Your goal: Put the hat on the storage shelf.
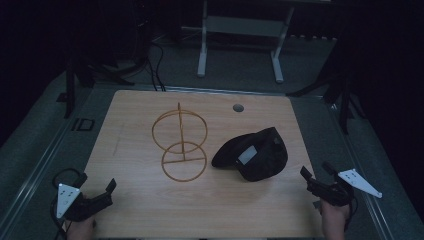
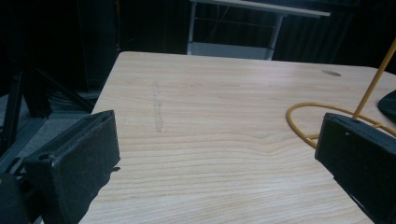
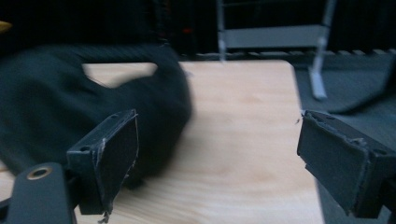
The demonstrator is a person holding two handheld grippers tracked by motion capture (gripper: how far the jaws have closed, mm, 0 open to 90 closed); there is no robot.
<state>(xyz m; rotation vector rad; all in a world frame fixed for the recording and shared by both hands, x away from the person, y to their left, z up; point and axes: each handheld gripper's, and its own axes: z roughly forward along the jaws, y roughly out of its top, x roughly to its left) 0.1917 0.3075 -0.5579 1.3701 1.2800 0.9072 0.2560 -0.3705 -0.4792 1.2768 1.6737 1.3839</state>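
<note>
Two grippers wide open, empty, at near table corners. Black cap right of centre, just beside wire stand. Right gripper nearer; cap lies ahead-left of its jaws, blurred there, probably brim leftward. Left gripper well apart.

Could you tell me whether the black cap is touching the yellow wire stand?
Apart: the high view shows bare wood between the black cap and the yellow wire stand.

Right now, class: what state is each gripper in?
Left gripper: open, holding nothing.
Right gripper: open, holding nothing, near the black cap.
</note>
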